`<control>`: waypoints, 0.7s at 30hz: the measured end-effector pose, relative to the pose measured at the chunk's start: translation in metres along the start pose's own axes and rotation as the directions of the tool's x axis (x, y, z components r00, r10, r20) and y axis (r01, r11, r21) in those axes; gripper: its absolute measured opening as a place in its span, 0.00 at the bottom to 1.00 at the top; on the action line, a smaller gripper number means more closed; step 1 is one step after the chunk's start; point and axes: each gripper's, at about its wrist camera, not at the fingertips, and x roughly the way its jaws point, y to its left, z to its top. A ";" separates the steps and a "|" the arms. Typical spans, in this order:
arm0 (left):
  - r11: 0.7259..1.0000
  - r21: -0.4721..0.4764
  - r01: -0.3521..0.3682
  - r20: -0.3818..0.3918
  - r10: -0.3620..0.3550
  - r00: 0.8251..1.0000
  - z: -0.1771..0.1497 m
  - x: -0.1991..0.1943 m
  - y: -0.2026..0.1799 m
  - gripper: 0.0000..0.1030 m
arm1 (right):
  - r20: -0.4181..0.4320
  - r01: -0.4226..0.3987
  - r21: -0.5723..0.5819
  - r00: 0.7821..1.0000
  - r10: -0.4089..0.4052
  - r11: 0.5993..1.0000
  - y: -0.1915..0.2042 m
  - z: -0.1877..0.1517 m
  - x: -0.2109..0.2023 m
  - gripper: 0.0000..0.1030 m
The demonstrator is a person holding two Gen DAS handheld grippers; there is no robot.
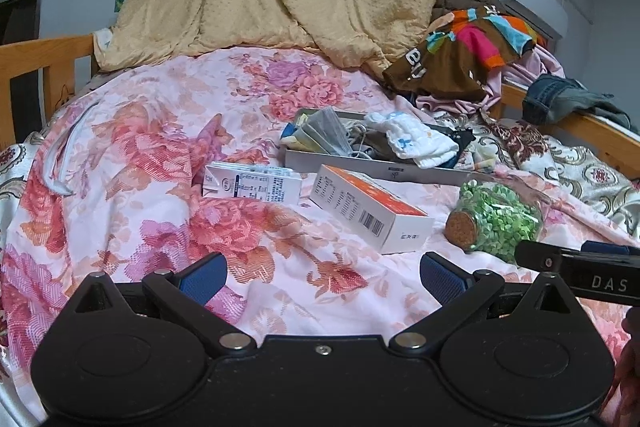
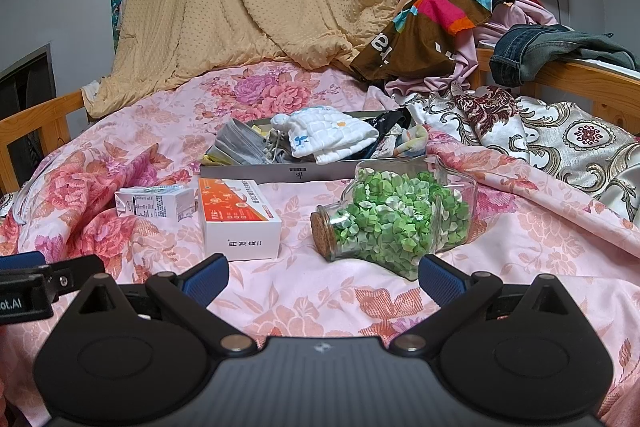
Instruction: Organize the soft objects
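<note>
both grippers hang low over the floral bedsheet (image 2: 280, 307), side by side, nothing in either. left gripper (image 1: 322, 277): blue pads spread wide, released, only sheet between them. right gripper (image 2: 322, 277): same, fingers apart, empty; its right pad sits just in front of the jar.

task's things: the soft stuff is already heaped in the shallow grey tray (image 2: 280, 173) at approx 12 o'clock from the right gripper, further up the bed. white quilted baby cloth (image 2: 328, 139) lies on top, overhanging the near rim; grey face masks (image 2: 240, 147) at the tray's 9 o'clock end; dark cloth bits at its 3 o'clock end, too tangled to tell apart.

not soft, lying loose on the sheet btwn grippers and tray: corked glass jar of green paper stars (image 2: 396, 219), on its side, cork toward 8 o'clock; orange-and-white medicine box (image 2: 236, 217) at approx 11 o'clock from the right gripper; small carton (image 2: 156, 203) at 10 o'clock, just beside the box but apart from it.

step, my read: either start or end of the sort, w/ hands idle. no loose soft item shows near the tray, so prob little left.

next move, if any: reach to 12 o'clock past the jar w/o nudging it (round glass, could roll), pinch the overhanging cloth by a fold and tuck it inside the rim. clothes pile (image 2: 440, 27) at 1 o'clock may be unrelated; can't tell.
</note>
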 end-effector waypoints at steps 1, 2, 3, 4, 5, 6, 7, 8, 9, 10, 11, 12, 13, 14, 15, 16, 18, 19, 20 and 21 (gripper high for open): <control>1.000 0.006 0.001 -0.001 -0.001 1.000 0.001 0.000 -0.001 0.99 | 0.000 0.000 0.000 1.000 0.000 1.000 0.000 0.000 0.000 1.00; 1.000 0.012 0.003 0.000 -0.003 1.000 0.002 0.000 -0.001 0.99 | 0.000 0.000 0.000 1.000 0.000 1.000 0.000 0.000 0.000 1.00; 1.000 0.016 0.004 0.000 -0.004 1.000 0.002 0.000 -0.002 0.99 | 0.000 0.000 0.000 1.000 0.000 1.000 0.000 0.000 0.000 1.00; 1.000 0.018 0.002 0.001 -0.002 1.000 0.002 -0.001 -0.003 0.99 | 0.000 0.000 0.001 1.000 0.000 1.000 0.000 0.000 0.000 1.00; 1.000 0.020 0.000 0.000 0.000 1.000 0.003 -0.001 -0.003 0.99 | 0.000 0.000 0.001 1.000 0.000 1.000 0.000 0.000 0.000 1.00; 1.000 0.019 -0.001 -0.002 0.001 1.000 0.003 0.000 -0.003 0.99 | -0.001 0.000 0.000 1.000 0.000 1.000 0.000 0.000 0.000 1.00; 1.000 0.017 -0.003 -0.004 0.003 1.000 0.002 0.000 -0.003 0.99 | 0.000 0.000 0.000 1.000 0.000 1.000 0.000 0.000 0.000 1.00; 1.000 0.014 -0.002 -0.006 0.002 1.000 0.002 0.000 -0.002 0.99 | 0.000 0.000 0.000 1.000 0.000 1.000 0.000 0.000 0.000 1.00; 1.000 0.009 -0.001 -0.008 0.001 1.000 0.002 0.000 -0.001 0.99 | 0.000 0.000 0.000 1.000 0.000 1.000 0.000 0.000 0.000 1.00; 1.000 0.004 0.000 -0.011 0.000 1.000 0.002 0.000 -0.001 0.99 | 0.000 0.000 0.000 1.000 0.000 1.000 0.000 0.000 0.000 1.00; 1.000 0.000 0.000 -0.013 0.000 1.000 0.003 0.001 0.000 0.99 | -0.001 0.000 0.000 1.000 0.000 1.000 0.000 0.000 0.000 1.00; 1.000 -0.003 -0.003 -0.015 0.003 1.000 0.003 0.001 0.000 0.99 | -0.001 0.000 0.000 1.000 0.000 1.000 0.000 0.000 0.000 1.00; 1.000 -0.005 -0.007 -0.015 0.007 1.000 0.002 0.000 0.001 0.99 | -0.001 0.000 0.000 1.000 0.000 1.000 0.000 0.000 0.000 1.00; 1.000 -0.006 -0.012 -0.010 0.012 1.000 0.002 -0.001 0.001 0.99 | -0.001 0.000 0.000 1.000 0.000 1.000 0.000 0.000 0.000 1.00; 1.000 -0.006 -0.019 -0.006 0.018 1.000 0.002 -0.001 0.001 0.99 | -0.001 0.000 -0.001 1.000 0.000 1.000 0.000 0.000 0.000 1.00; 1.000 -0.005 -0.023 -0.006 0.023 1.000 0.002 -0.001 0.000 0.99 | -0.001 0.000 0.000 1.000 0.000 1.000 0.000 0.000 0.000 1.00; 1.000 -0.003 -0.024 -0.010 0.024 1.000 0.003 -0.001 0.000 0.99 | -0.001 0.000 0.000 1.000 0.000 1.000 0.000 0.000 0.000 1.00; 1.000 -0.004 -0.023 -0.012 0.023 1.000 0.003 0.000 0.000 0.99 | -0.002 0.000 0.000 1.000 0.000 1.000 0.000 0.000 0.000 1.00; 1.000 -0.006 -0.023 -0.013 0.023 1.000 0.003 0.000 0.000 0.99 | -0.001 0.000 0.000 1.000 0.000 1.000 0.000 0.001 0.000 1.00; 1.000 -0.008 -0.027 -0.014 0.027 1.000 0.003 0.000 0.001 0.99 | -0.001 0.000 0.000 1.000 0.000 1.000 0.000 0.001 0.000 1.00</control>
